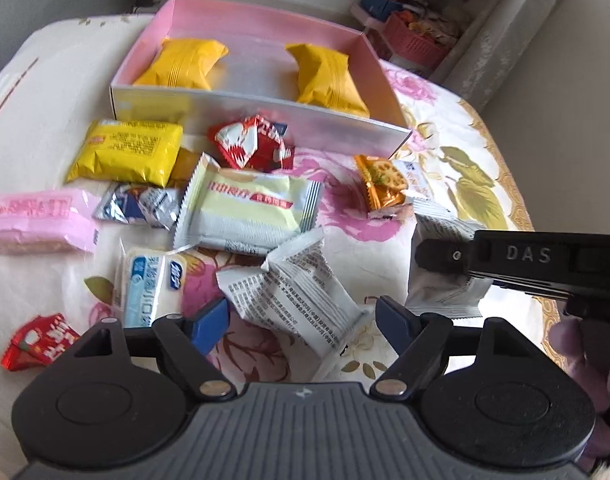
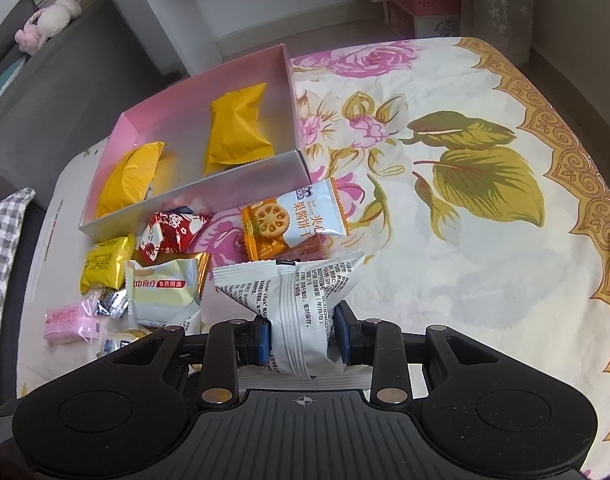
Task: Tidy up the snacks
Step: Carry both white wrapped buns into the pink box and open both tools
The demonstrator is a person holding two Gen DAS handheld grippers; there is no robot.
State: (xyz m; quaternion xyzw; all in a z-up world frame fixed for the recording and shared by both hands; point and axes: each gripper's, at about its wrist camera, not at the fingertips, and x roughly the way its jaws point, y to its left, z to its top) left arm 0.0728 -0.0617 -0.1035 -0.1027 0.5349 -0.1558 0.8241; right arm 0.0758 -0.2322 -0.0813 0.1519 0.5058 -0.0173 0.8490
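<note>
The right gripper (image 2: pixel 303 338) pinches a white packet (image 2: pixel 301 312) above the table (image 2: pixel 465 260), its jaws pressed on the wrapper's sides, while the left gripper (image 1: pixel 301 320) hangs with jaws spread over a second white packet (image 1: pixel 301 300) lying loose among the snacks. To do this well, I judge the held packet should go flat into the box (image 2: pixel 241 188) beside the two yellow packs (image 2: pixel 237 136), released low.

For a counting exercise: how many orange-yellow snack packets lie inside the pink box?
2. One orange-yellow packet lies at one end of the pink box, the other packet at the opposite end, apart. None seems hidden.
</note>
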